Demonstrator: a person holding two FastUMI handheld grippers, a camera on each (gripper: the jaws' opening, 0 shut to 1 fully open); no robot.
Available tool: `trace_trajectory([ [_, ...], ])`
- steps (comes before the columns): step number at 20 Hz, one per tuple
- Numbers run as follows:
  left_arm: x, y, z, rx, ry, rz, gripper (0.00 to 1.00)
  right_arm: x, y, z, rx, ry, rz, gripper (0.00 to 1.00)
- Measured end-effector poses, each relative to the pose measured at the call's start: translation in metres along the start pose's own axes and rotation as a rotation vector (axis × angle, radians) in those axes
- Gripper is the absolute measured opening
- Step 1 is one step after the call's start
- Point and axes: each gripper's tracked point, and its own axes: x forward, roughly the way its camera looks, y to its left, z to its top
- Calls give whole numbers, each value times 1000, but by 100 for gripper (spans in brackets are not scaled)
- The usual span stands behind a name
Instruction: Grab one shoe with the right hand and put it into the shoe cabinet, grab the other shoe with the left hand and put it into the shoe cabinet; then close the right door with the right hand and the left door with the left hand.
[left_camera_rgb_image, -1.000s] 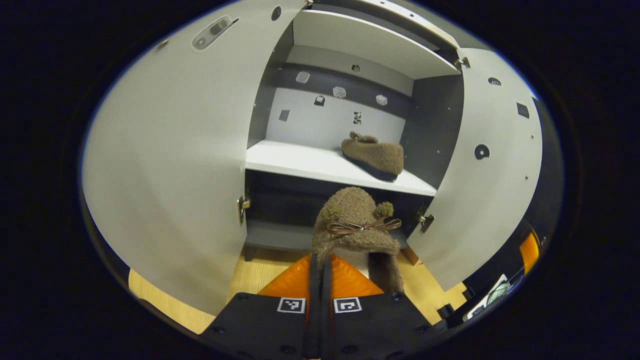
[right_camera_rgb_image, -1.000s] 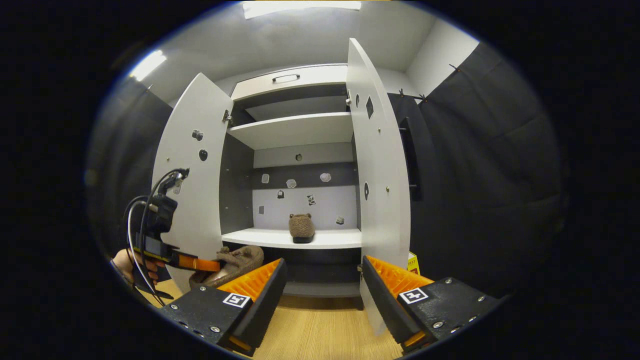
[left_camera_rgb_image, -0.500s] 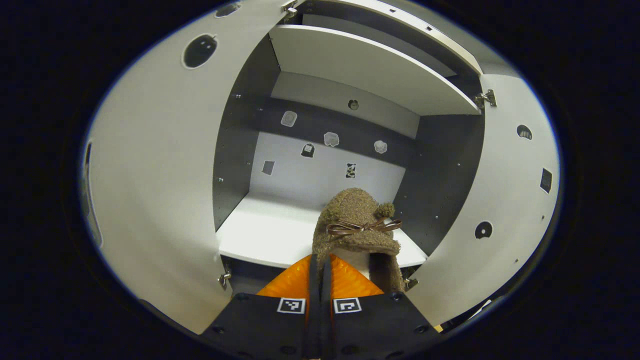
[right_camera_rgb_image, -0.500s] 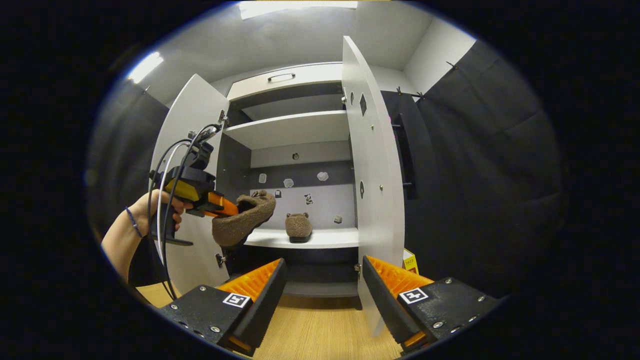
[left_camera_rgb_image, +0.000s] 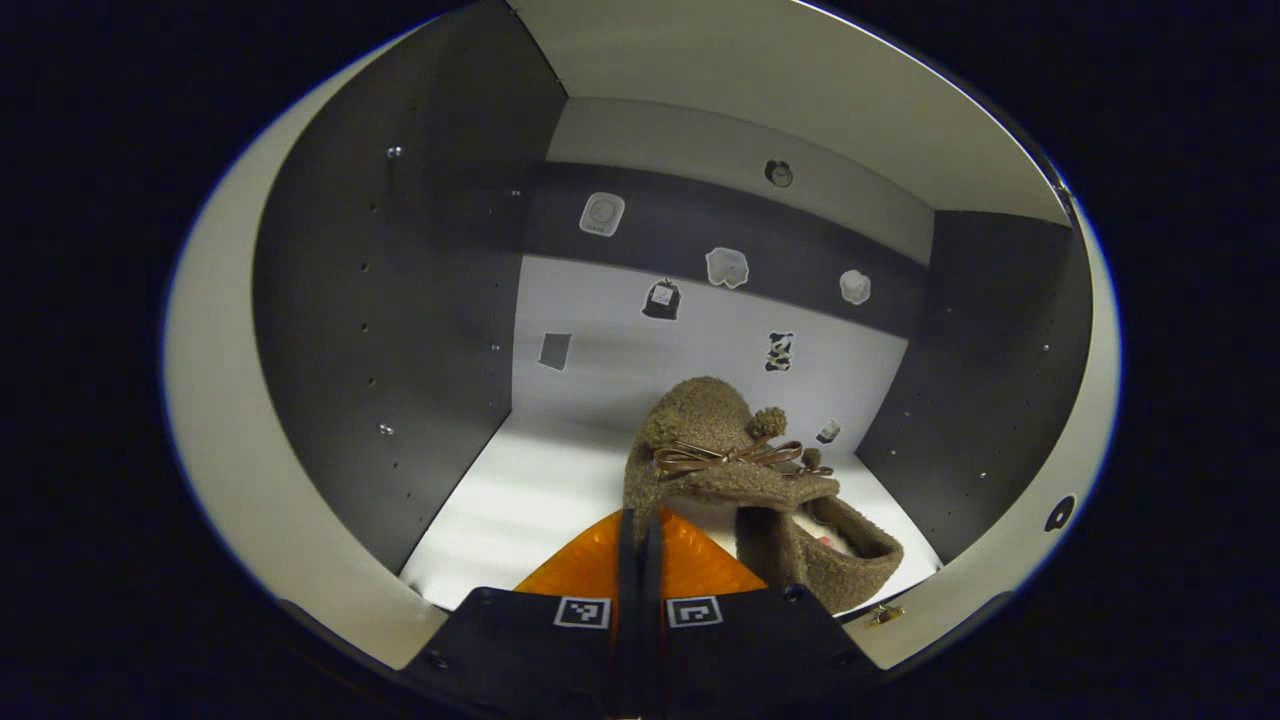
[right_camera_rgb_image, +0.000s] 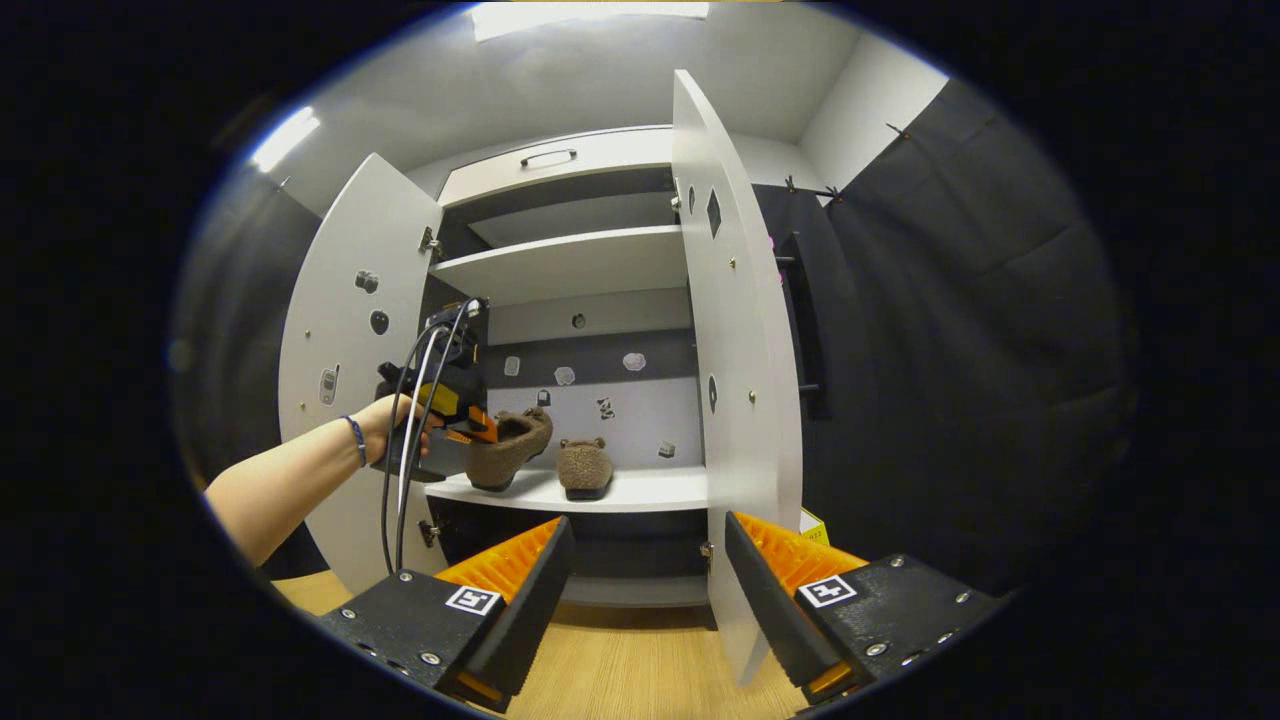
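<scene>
Fuzzy brown bouclé, a thin ribbon bow and a pom-pom: that is the shoe (left_camera_rgb_image: 712, 440) our left gripper (left_camera_rgb_image: 640, 560) holds, orange fingers (left_camera_rgb_image: 590, 565) clamped on its heel rim above the white shelf (left_camera_rgb_image: 520, 500). The second shoe (left_camera_rgb_image: 835, 545) lies just beside it. From the right gripper view we see our right gripper (right_camera_rgb_image: 645, 580), jaws apart, and both flat grey doors (right_camera_rgb_image: 350, 330) open.

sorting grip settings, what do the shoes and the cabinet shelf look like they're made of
Held shoe and the shoe on the shelf: brown curly fleece or boucle by its nubby pile, probably soft. Shelf: smooth matte white board, likely laminate, with an even sheen.
</scene>
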Motion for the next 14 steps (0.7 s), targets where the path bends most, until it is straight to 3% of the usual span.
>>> trace_trajectory([
  [5, 18, 11, -11, 2, 25, 23, 8, 5, 3, 1, 11, -8, 3, 92],
  [6, 16, 13, -8, 16, 13, 36, 18, 6, 5, -1, 12, -5, 3, 92],
  [8, 6, 9, 6, 18, -37, 28, 18, 6, 7, -5, 8, 9, 5, 93],
  [9, -6, 5, 13, 16, -61, 24, 27, 5, 6, -5, 7, 9, 1, 93],
  [11, -26, 1, 24, 31, -107, 30, 67, 2, 7, -2, 13, 2, -2, 93],
  [12, -38, -4, 30, 36, -136, 24, 76, 1, 8, 0, 16, -1, -1, 93],
  [13, -57, -10, 38, 41, -170, 12, 76, -2, 9, 2, 16, -4, 0, 93],
  [14, -75, -16, 46, 46, -212, -3, 82, -5, 9, 4, 13, -9, -2, 93],
])
